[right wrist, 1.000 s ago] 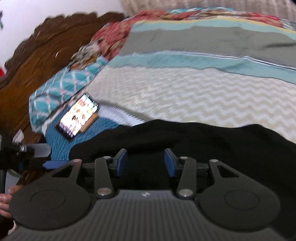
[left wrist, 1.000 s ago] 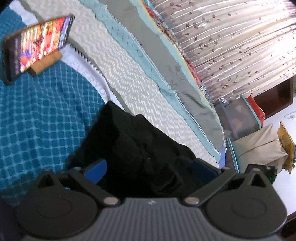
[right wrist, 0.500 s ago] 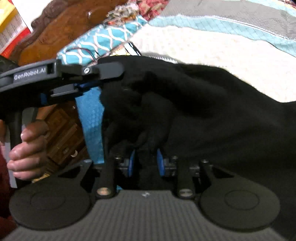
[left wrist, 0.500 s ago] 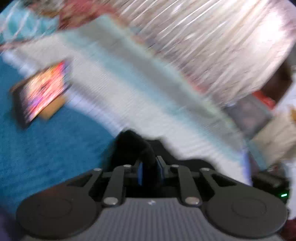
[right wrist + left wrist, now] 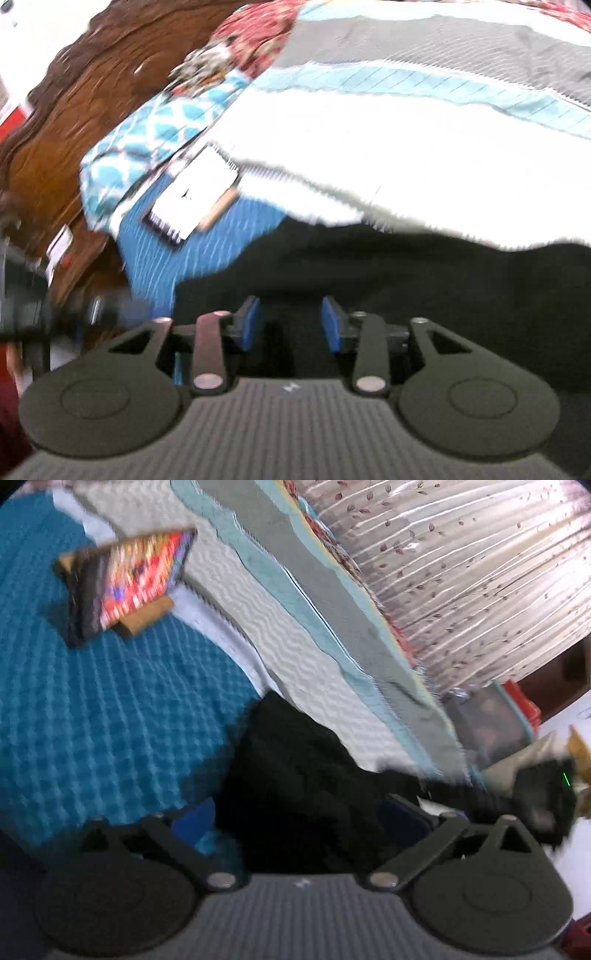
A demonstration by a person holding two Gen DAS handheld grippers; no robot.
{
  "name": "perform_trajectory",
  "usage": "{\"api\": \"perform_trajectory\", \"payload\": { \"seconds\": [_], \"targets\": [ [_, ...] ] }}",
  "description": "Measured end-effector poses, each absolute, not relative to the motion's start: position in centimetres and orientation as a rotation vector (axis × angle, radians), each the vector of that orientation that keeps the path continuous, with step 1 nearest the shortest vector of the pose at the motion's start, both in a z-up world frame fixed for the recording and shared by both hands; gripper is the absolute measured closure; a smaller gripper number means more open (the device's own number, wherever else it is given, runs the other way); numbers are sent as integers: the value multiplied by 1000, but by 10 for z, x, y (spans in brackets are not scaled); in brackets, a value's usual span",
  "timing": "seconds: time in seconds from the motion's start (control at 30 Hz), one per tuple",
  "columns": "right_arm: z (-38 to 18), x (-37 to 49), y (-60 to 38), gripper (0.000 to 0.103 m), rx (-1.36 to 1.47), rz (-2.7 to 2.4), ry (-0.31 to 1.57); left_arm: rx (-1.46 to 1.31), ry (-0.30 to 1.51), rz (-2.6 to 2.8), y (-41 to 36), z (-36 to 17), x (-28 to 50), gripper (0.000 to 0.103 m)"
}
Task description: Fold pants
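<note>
Nearest the left wrist view, the left tool [image 5: 301, 818] has its jaws opening to a wide spread, with the black pants [image 5: 291, 775] bunched between the blue pads but not pinched. The right tool [image 5: 291, 326] is also opening, about half spread, over the same dark cloth [image 5: 424, 288], its pads clear of it. The pants lie heaped on the bed's teal blanket [image 5: 110, 720] and striped bedspread [image 5: 303, 635]; judging by the rumpled mound, no neat fold is finished and the flattening and folding remain. A lit phone [image 5: 133, 579] leans on the blanket farther off. Beyond the bed's edge sits a translucent bin [image 5: 487, 720]; its contents are too blurred to tell.
</note>
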State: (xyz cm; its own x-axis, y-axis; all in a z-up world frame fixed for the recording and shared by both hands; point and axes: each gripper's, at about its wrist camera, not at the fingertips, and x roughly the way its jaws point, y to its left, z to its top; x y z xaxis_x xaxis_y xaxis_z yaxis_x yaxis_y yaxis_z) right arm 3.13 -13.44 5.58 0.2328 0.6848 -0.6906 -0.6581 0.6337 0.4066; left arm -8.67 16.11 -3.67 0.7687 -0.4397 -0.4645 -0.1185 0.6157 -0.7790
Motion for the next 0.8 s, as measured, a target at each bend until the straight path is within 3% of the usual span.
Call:
{"api": "perform_trajectory", "payload": {
  "seconds": [0.13, 0.27, 0.3, 0.33, 0.37, 0.4, 0.43, 0.5, 0.6, 0.67, 0.8],
  "targets": [
    [50, 61, -98, 21, 68, 891, 1074, -957, 755, -241, 140, -56, -72, 0],
    [15, 86, -53, 19, 24, 828, 1312, -861, 786, -248, 115, -62, -57, 6],
    [3, 85, -49, 18, -14, 808, 1353, -813, 788, -231, 109, -61, -54, 21],
    [-5, 81, -40, 23, -63, 786, 1334, -768, 789, -213, 106, -59, -53, 48],
    [-5, 72, -34, 29, -126, 776, 1271, -727, 786, -195, 105, -57, -53, 60],
    [-1, 64, -29, 43, -183, 776, 1214, -697, 776, -185, 107, -56, -53, 74],
    [4, 58, -27, 57, -203, 784, 1175, -704, 765, -192, 112, -56, -54, 80],
    [18, 51, -28, 70, -200, 802, 1095, -732, 735, -203, 122, -53, -56, 83],
    [54, 39, -33, 72, -89, 910, 919, -710, 648, -194, 133, -42, -67, 83],
    [70, 36, -35, 79, -22, 974, 838, -698, 609, -180, 139, -39, -71, 83],
    [42, 47, -18, 79, -13, 972, 931, -741, 726, -113, 153, -65, -59, 82]
  ]
}}
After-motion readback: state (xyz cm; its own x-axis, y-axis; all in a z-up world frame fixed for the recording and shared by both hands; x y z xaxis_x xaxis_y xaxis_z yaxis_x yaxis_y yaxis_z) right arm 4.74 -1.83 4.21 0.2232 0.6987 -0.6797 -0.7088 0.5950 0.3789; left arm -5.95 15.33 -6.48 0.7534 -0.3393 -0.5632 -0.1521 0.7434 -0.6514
